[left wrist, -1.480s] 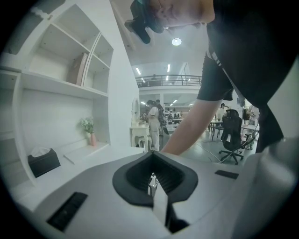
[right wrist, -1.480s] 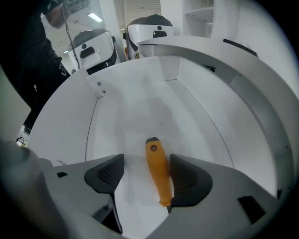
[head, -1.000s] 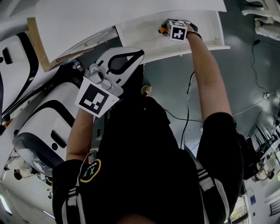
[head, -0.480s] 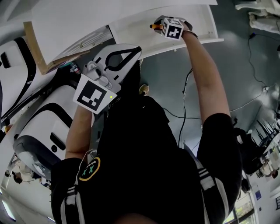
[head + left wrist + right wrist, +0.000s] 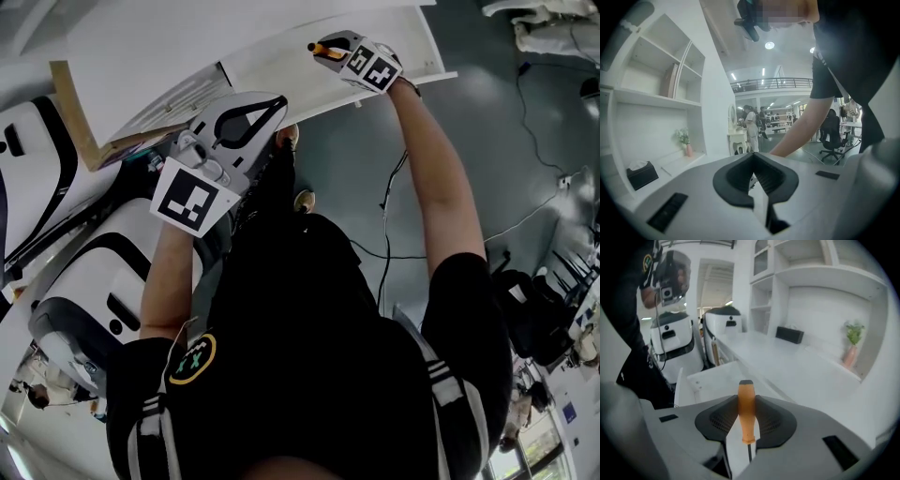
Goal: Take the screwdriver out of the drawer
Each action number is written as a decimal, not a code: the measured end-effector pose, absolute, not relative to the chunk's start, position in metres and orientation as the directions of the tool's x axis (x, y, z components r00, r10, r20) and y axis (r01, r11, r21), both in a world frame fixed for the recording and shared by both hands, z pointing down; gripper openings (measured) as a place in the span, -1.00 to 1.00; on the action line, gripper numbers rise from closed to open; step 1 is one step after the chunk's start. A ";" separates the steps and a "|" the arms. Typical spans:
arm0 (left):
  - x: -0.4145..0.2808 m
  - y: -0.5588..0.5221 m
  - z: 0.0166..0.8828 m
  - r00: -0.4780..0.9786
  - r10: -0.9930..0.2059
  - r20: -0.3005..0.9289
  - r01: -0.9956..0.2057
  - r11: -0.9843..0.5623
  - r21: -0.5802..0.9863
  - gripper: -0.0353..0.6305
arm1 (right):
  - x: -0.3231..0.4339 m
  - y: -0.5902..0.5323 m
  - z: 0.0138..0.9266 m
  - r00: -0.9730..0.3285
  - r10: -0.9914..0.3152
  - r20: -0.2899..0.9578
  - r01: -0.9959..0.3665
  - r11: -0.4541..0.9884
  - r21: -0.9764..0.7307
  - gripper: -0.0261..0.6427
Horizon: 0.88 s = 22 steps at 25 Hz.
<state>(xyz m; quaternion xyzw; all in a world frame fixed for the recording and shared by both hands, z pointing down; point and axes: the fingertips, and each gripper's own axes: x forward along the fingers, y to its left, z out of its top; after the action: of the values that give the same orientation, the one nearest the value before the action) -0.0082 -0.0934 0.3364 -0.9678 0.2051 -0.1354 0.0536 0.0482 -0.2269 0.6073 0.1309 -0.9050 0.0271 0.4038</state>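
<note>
The screwdriver [image 5: 746, 412] is clamped by its orange handle between the jaws of the right gripper [image 5: 746, 400], which have just been closed further on it. The tool is held above the open drawer [image 5: 693, 380] and appears clear of its walls. The left gripper [image 5: 753, 164] is shut with nothing in it, apart from the drawer. The lift-out step is judged nearly complete. For the next move, the clamp is to be kept firm while the tool is carried clear of the drawer front.
</note>
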 end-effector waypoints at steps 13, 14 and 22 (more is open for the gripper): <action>-0.004 -0.078 0.301 0.871 -0.475 0.129 -0.464 -0.880 -0.104 -0.84 | 0.065 -0.197 0.491 -0.737 -0.418 0.531 -0.425 0.898 0.115 -0.51; -0.004 -0.077 0.297 0.871 -0.476 0.120 -0.467 -0.879 -0.098 -0.84 | 0.065 -0.193 0.480 -0.744 -0.430 0.512 -0.435 0.893 0.118 -0.51; -0.011 -0.058 0.286 0.876 -0.476 0.076 -0.466 -0.877 -0.117 -0.84 | 0.060 -0.142 0.393 -0.796 -0.502 0.338 -0.493 0.862 0.120 -0.51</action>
<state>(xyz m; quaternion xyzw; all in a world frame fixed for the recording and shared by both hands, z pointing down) -0.0112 -0.0577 0.2862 -0.9674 0.2436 -0.0513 0.0474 0.0600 -0.1421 0.3929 0.2626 -0.9475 -0.0127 0.1820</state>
